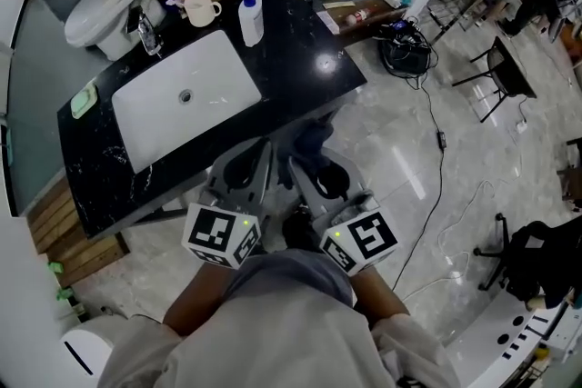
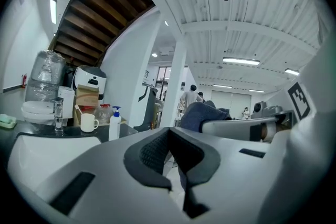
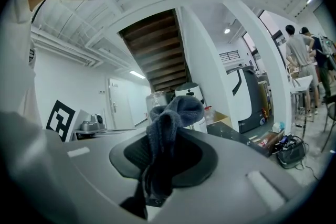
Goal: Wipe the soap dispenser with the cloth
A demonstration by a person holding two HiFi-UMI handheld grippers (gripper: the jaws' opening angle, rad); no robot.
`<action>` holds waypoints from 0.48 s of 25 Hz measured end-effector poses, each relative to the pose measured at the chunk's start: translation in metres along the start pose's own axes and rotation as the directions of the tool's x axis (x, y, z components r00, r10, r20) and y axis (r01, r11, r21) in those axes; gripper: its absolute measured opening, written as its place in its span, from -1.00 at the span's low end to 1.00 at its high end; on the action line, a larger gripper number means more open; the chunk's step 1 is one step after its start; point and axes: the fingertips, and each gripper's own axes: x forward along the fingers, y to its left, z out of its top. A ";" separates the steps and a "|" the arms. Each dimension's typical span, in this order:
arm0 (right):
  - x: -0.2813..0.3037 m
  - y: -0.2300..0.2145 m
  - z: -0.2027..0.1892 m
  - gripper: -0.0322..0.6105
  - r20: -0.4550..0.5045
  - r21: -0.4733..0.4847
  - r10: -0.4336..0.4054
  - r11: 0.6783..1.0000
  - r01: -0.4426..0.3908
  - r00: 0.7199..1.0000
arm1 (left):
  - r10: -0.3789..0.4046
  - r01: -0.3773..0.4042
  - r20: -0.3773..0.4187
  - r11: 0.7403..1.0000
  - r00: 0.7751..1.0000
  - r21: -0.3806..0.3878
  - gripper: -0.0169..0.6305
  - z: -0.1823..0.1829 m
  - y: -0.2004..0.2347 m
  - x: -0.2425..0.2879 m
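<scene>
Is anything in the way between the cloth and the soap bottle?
Nothing visible. Only open black counter lies between the cloth in the right gripper and the soap dispenser; the mug stands off to its side.

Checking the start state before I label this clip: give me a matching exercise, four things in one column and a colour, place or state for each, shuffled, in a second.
Things
1. soap dispenser
2. cloth
3. left gripper
4. mug

Colour, place or state
A. shut, nothing between its jaws
B. white with a blue pump, upright on the black counter
C. dark blue-grey, clamped in the right gripper
D. cream, with a handle

Pairs: 1-B, 2-C, 3-A, 4-D
</scene>
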 end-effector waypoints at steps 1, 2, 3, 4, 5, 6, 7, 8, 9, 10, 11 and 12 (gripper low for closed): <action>0.000 -0.010 0.002 -0.65 0.001 0.002 0.007 1.000 -0.007 1.000 | 0.002 -0.002 -0.002 1.000 1.000 0.007 -0.93 0.000 -0.003 0.009; 0.000 -0.019 0.004 -0.65 0.002 0.004 0.013 1.000 -0.013 1.000 | 0.007 -0.007 -0.006 1.000 1.000 0.013 -0.93 -0.001 -0.006 0.018; 0.000 -0.028 0.006 -0.65 0.003 0.008 0.020 1.000 -0.020 1.000 | 0.013 -0.013 -0.011 1.000 1.000 0.016 -0.93 -0.001 -0.008 0.026; 0.000 -0.037 0.008 -0.65 0.005 0.014 0.026 1.000 -0.026 1.000 | 0.022 -0.022 -0.016 1.000 1.000 0.017 -0.93 -0.001 -0.010 0.034; 0.000 -0.046 0.010 -0.65 0.006 0.020 0.032 0.999 -0.032 0.999 | 0.032 -0.031 -0.021 0.999 0.999 0.018 -0.93 0.000 -0.011 0.042; 0.000 -0.054 0.011 -0.65 0.008 0.026 0.038 0.999 -0.038 0.999 | 0.042 -0.041 -0.026 0.999 0.999 0.020 -0.93 0.001 -0.012 0.049; 0.000 -0.062 0.013 -0.65 0.009 0.031 0.045 0.998 -0.045 0.999 | 0.052 -0.051 -0.029 0.998 0.998 0.023 -0.93 0.001 -0.012 0.055; 0.000 -0.069 0.014 -0.65 0.009 0.035 0.052 0.998 -0.052 0.999 | 0.062 -0.062 -0.030 0.998 0.998 0.026 -0.93 0.001 -0.012 0.061; 0.000 -0.075 0.015 -0.65 0.010 0.038 0.060 0.997 -0.060 0.998 | 0.074 -0.073 -0.030 0.997 0.997 0.029 -0.93 0.001 -0.011 0.067; 0.001 -0.081 0.016 -0.65 0.009 0.040 0.067 0.997 -0.068 0.998 | 0.085 -0.085 -0.029 0.996 0.996 0.030 -0.93 0.002 -0.009 0.071; 0.001 -0.086 0.017 -0.65 0.009 0.044 0.074 0.996 -0.074 0.997 | 0.097 -0.096 -0.028 0.995 0.995 0.029 -0.93 0.003 -0.008 0.075; 0.001 -0.091 0.018 -0.65 0.009 0.048 0.078 0.996 -0.079 0.997 | 0.107 -0.106 -0.028 0.994 0.994 0.029 -0.93 0.004 -0.007 0.079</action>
